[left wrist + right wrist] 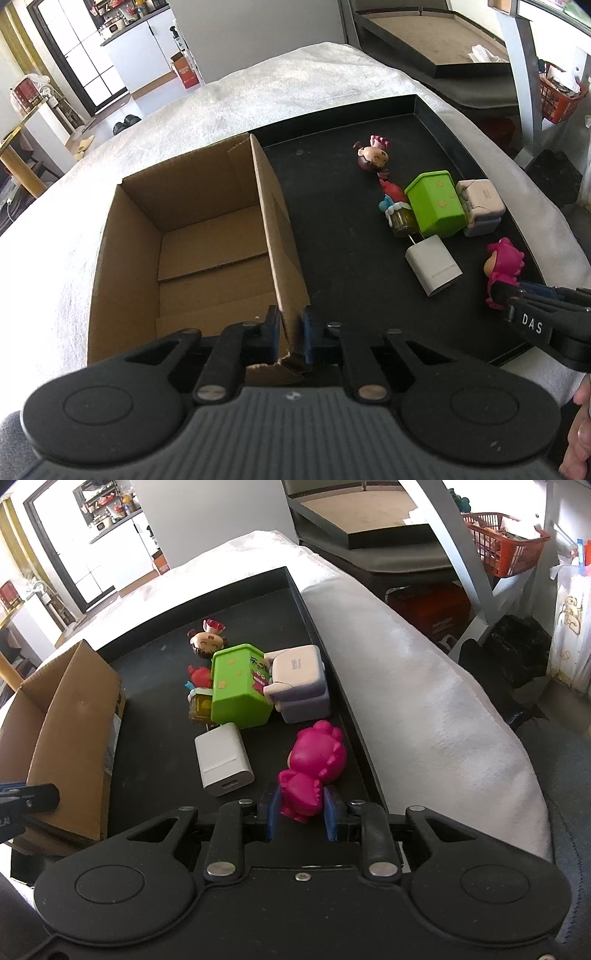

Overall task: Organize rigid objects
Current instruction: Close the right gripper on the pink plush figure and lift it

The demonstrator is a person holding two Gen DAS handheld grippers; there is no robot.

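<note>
Box wall and pink figure pinched on the black tray.

The near wall of the cardboard box [207,236] is clamped by the left gripper [290,334], its jaws pressed onto the card. The pink figure [314,764], lying at the tray's [236,590] near right edge, is pinched by the right gripper [301,814]. A white charger [223,758], green box [238,686] and other toys are left nearby.
</note>
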